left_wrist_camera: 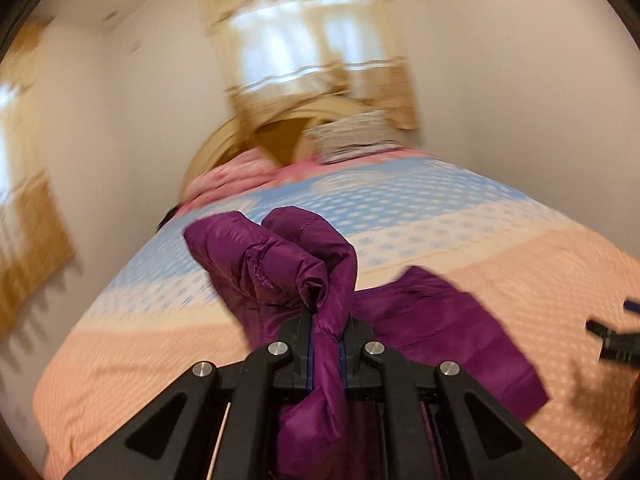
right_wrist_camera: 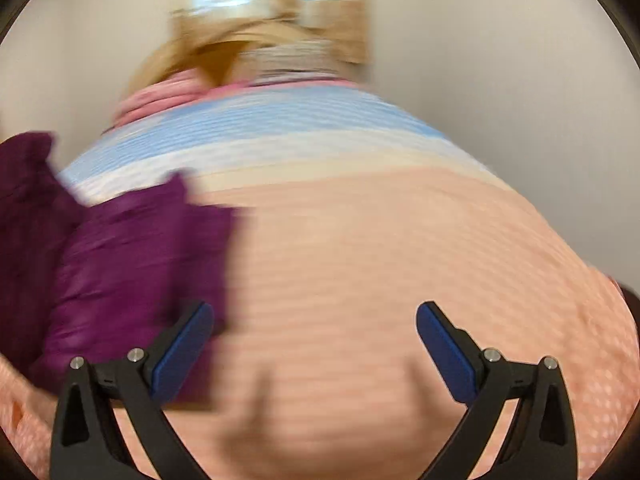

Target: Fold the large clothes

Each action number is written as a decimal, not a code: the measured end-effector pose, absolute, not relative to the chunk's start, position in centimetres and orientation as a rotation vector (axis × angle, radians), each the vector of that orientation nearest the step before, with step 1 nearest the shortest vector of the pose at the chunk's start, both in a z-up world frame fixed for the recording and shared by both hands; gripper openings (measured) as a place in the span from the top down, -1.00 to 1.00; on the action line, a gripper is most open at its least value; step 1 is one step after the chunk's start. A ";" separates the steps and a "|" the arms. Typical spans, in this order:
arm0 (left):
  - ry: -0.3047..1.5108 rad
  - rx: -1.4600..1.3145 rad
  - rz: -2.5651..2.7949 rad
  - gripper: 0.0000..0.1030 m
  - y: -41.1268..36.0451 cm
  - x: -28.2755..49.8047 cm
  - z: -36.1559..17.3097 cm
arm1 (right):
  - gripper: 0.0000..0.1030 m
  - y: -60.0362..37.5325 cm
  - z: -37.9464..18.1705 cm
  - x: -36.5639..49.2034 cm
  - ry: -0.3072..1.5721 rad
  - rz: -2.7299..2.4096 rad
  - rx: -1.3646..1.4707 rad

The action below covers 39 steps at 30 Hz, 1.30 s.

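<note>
Purple quilted puffer jacket [left_wrist_camera: 280, 264] being held up by the left tongs [left_wrist_camera: 326, 336], clamped on a bunched fold.
Its remainder is lying on the peach-and-blue bedspread [right_wrist_camera: 380, 240], left of the spread-apart, empty right tongs [right_wrist_camera: 314, 344].

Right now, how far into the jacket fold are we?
Early. Done: the left tongs are shut on a bunched part of the purple puffer jacket, lifting it off the bed. In hand: only that grasp; the right tongs are open and hold nothing, over the bedspread beside the jacket. Left: no flat, finished fold shows; the part on the bed lies loose. Both views are motion-blurred.
</note>
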State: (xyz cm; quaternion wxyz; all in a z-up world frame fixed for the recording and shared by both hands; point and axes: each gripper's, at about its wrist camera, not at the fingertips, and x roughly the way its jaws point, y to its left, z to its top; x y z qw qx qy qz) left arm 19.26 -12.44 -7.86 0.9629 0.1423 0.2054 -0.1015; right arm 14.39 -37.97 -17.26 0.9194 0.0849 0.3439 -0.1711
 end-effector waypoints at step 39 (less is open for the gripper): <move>0.659 0.199 0.251 -0.80 -6.4 32.1 -11.8 | -0.42 -30.6 -7.5 25.2 0.701 -0.281 0.105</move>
